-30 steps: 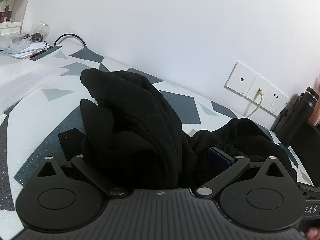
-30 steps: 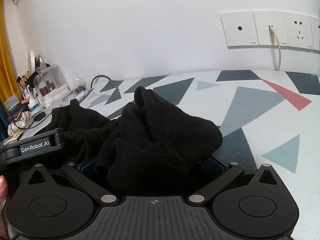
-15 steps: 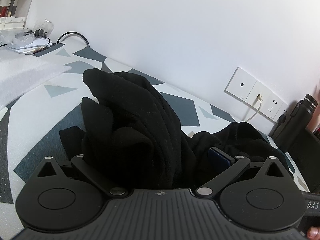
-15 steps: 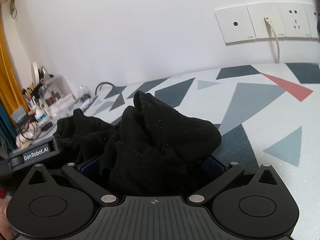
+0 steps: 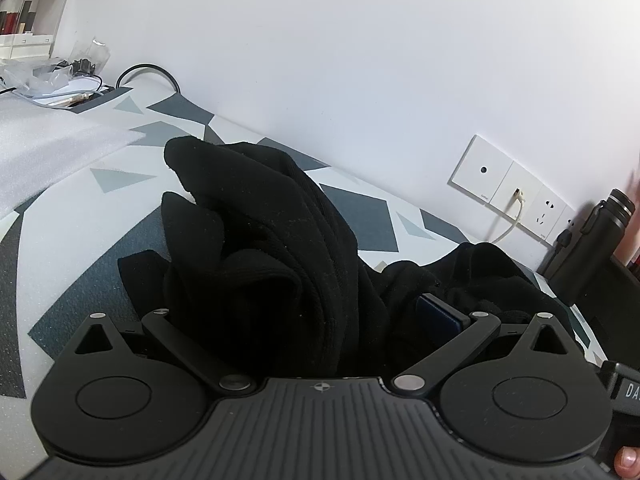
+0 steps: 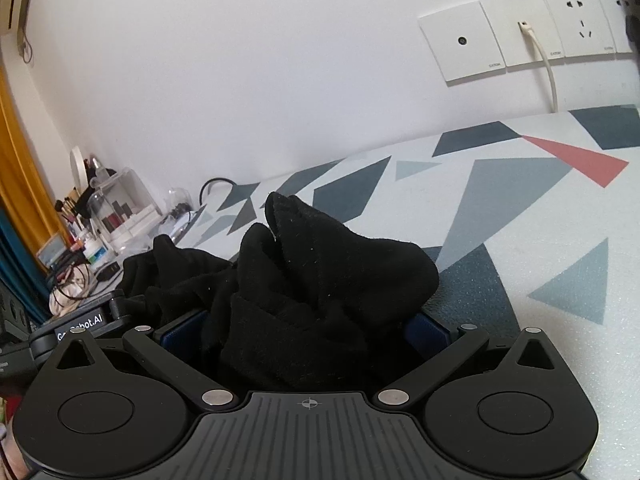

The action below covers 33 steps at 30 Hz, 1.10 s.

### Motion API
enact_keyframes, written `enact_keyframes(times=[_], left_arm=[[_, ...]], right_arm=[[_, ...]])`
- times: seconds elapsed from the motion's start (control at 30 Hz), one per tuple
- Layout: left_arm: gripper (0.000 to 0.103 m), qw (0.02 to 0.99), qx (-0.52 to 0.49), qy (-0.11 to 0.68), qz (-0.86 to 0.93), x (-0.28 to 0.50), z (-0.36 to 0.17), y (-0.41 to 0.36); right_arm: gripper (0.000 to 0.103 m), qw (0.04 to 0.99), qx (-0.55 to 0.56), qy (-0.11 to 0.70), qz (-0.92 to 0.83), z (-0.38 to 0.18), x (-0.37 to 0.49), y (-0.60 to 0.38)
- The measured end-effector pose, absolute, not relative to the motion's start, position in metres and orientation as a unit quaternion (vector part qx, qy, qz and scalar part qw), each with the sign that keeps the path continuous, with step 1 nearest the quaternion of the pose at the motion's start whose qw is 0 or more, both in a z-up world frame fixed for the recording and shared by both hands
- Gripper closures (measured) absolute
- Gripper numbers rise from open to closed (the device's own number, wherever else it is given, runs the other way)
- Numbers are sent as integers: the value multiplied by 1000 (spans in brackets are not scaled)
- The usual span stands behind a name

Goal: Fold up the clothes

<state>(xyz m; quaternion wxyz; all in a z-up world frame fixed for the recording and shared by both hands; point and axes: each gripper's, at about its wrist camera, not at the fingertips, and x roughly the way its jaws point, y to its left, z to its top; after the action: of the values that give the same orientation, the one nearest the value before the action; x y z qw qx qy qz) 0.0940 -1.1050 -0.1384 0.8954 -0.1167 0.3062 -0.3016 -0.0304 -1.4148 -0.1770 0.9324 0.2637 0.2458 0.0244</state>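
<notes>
Cloth (image 5: 272,264) fills both grippers – left gripper (image 5: 320,312) and right gripper (image 6: 308,320) each clamped on a bunched black wad just above the mat (image 6: 540,208). Best to pull the two apart evenly – taut, level – before laying it flat.

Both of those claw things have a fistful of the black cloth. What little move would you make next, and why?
Probably draw the left gripper and right gripper apart, so the black garment stretches flat. Each is shut on a bunched handful, and the cloth between them sags in wrinkles over the patterned table, too crumpled to fold.
</notes>
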Motion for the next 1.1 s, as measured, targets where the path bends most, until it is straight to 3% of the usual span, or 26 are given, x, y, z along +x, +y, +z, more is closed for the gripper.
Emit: enact_keyframes(times=[0.83, 1.1], left_arm=[[1, 892, -121, 307, -308, 93, -137, -1102], [1, 885, -121, 312, -324, 95, -137, -1101]], right_arm=[[1, 932, 269, 243, 22, -178, -36, -1412], [1, 938, 208, 277, -4, -172, -26, -1393]])
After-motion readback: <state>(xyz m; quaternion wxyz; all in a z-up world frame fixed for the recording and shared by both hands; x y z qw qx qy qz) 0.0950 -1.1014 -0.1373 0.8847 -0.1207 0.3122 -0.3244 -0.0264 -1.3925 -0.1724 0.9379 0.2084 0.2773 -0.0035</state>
